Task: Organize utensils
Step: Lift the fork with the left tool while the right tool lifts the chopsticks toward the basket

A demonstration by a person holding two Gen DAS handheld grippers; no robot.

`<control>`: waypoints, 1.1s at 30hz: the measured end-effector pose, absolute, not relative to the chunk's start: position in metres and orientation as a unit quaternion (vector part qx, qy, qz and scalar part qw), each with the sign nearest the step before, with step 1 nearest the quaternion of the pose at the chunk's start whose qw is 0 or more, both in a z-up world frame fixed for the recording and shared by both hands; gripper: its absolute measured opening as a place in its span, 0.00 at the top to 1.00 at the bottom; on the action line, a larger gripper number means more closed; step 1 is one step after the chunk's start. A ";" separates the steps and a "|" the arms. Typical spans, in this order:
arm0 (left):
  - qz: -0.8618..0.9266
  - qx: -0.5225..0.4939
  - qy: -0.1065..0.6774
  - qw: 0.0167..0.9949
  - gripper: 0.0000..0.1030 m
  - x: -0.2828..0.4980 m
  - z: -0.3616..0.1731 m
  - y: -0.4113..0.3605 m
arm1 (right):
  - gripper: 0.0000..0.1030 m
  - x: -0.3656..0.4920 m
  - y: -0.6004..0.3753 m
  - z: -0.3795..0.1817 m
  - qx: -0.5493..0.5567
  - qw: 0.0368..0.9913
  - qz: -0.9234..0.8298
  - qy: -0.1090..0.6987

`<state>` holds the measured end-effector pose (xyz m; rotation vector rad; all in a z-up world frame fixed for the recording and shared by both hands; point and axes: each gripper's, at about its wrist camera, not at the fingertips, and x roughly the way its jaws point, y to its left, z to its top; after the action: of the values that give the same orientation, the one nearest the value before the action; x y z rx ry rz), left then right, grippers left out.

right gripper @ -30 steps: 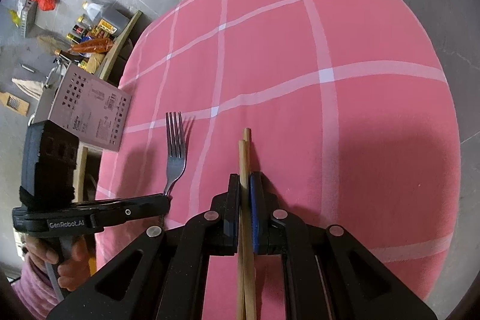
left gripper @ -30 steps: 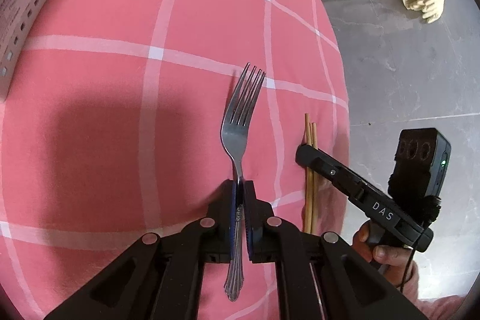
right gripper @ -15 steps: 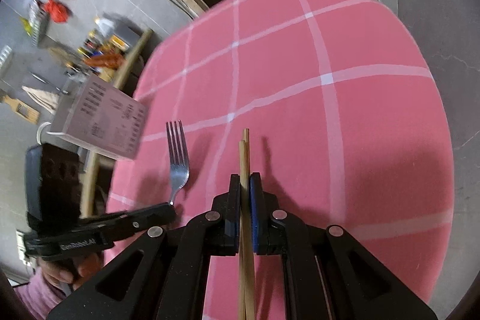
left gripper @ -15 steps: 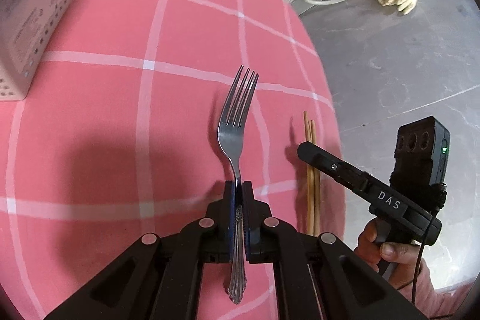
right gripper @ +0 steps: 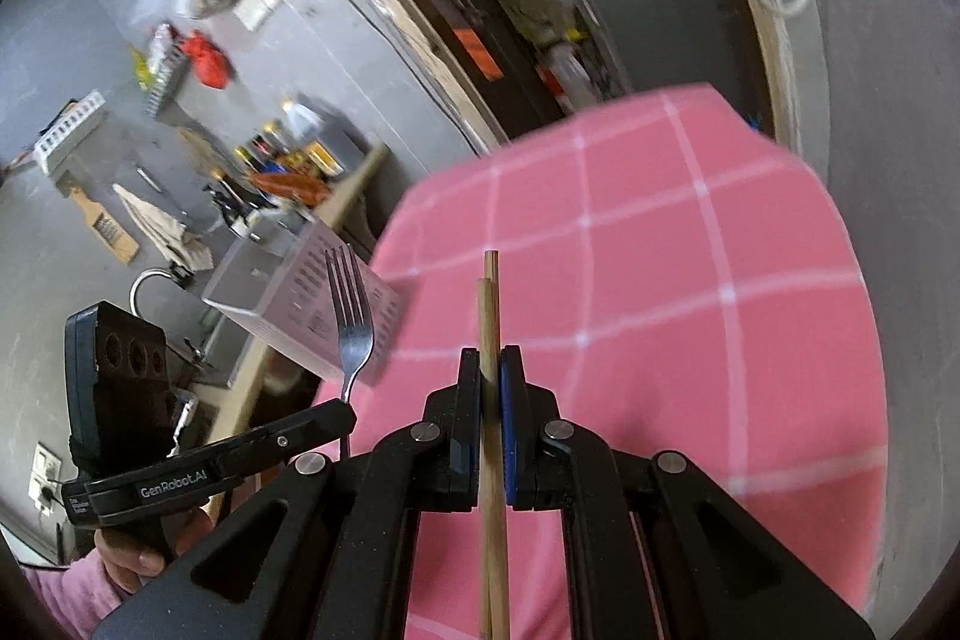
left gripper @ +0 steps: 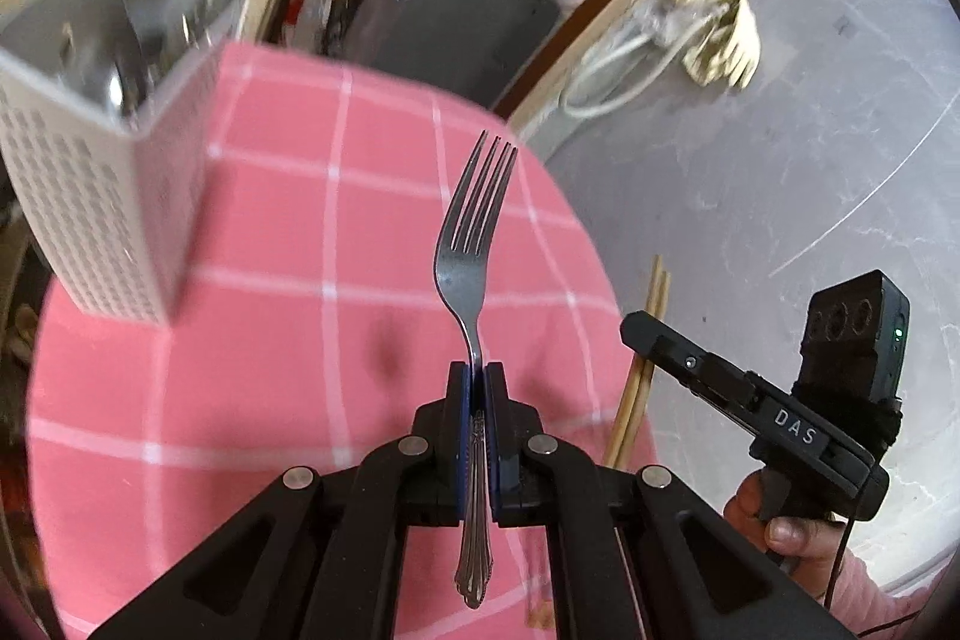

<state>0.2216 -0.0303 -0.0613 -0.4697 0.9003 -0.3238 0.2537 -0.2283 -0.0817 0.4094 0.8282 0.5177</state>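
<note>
My left gripper (left gripper: 478, 370) is shut on a steel fork (left gripper: 471, 244), held by its neck, tines pointing forward, lifted above the pink checked tablecloth (left gripper: 270, 340). My right gripper (right gripper: 491, 355) is shut on a pair of wooden chopsticks (right gripper: 489, 304), also lifted off the cloth. A white perforated utensil holder (left gripper: 90, 172) stands on the cloth at the far left of the left wrist view; it also shows in the right wrist view (right gripper: 300, 304) behind the fork (right gripper: 351, 322). The right gripper with the chopsticks (left gripper: 651, 304) shows right of the fork.
The table's right edge (left gripper: 600, 280) drops to a grey floor. A cable and a bag (left gripper: 708, 34) lie on the floor beyond. Shelves and clutter (right gripper: 252, 172) stand past the table's far side.
Both grippers have risen and tilted up from the cloth, lifting the fork and the chopsticks. The utensil holder has come into fuller view at the left.
</note>
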 end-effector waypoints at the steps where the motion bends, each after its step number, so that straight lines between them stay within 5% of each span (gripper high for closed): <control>1: -0.152 -0.224 0.420 0.866 0.95 0.222 -0.055 -0.027 | 0.95 0.254 -0.224 -0.075 0.193 0.867 0.250 0.386; 21: -0.084 -0.234 0.239 0.939 0.95 0.238 0.051 0.114 | 0.95 0.283 -0.128 0.092 0.193 0.914 0.316 0.167; 33: -0.050 -0.219 0.187 0.956 0.95 0.266 0.045 0.145 | 0.95 0.291 -0.063 0.111 0.181 0.927 0.319 0.080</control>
<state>0.2656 0.1446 0.0449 -0.4454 0.3801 -0.1012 0.2915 -0.0632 0.1115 0.3719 0.1639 0.6545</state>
